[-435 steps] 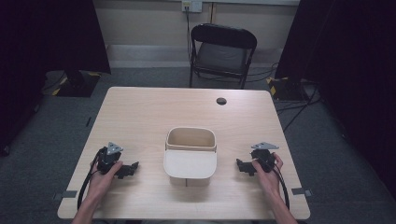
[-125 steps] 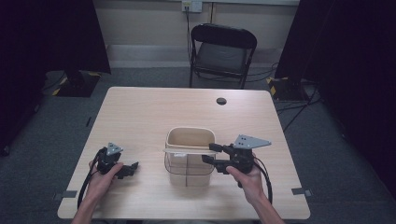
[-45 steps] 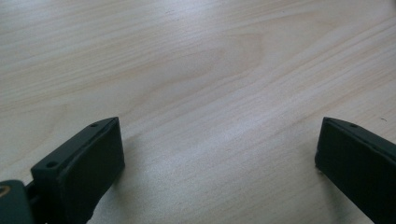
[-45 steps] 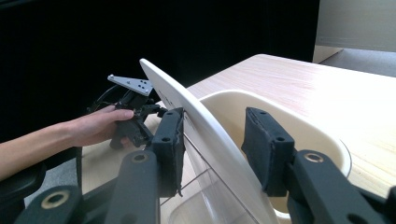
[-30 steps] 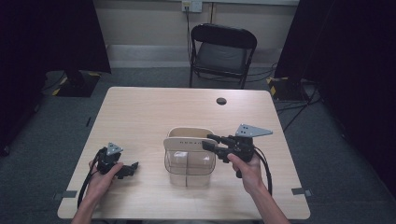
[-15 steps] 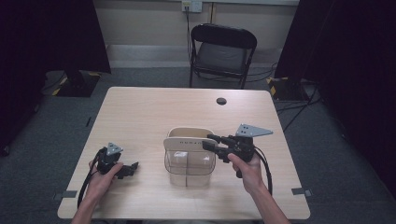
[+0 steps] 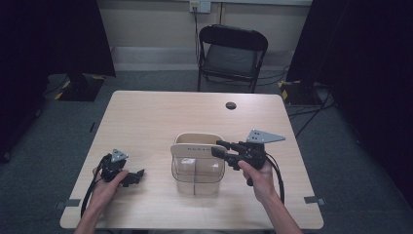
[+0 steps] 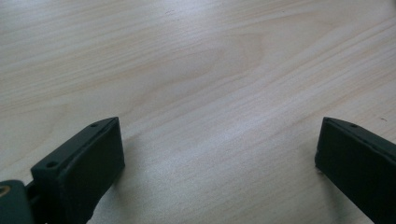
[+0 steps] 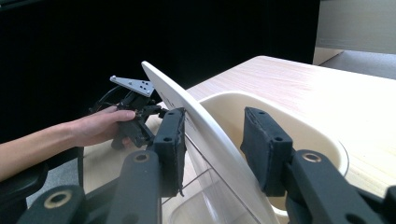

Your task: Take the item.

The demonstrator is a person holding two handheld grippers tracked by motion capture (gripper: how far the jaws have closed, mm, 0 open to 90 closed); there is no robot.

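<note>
A cream-rimmed bin (image 7: 181, 181) with clear lower walls stands at the middle of the table. Its thin white lid (image 9: 187, 102) is tilted up over the opening. My right gripper (image 7: 217, 148) reaches in from the right at rim height and is shut on the lid (image 7: 192, 147), which passes slantwise between the pads (image 9: 173, 140). My left gripper (image 7: 139, 175) lies on the table left of the bin, held by a hand. Its jaws stand wide open over bare wood (image 8: 219, 158). The left gripper (image 9: 135, 112) also shows beyond the lid in the right gripper view.
A small black round thing (image 7: 231, 105) lies near the table's far edge. A black folding chair (image 7: 231, 51) stands behind the table. Bare tabletop (image 7: 146, 122) stretches left of and behind the bin.
Nothing has moved over the last second. In the oldest frames the right gripper lay on the table right of the bin, then came to its rim; the white lid has since tilted up.
</note>
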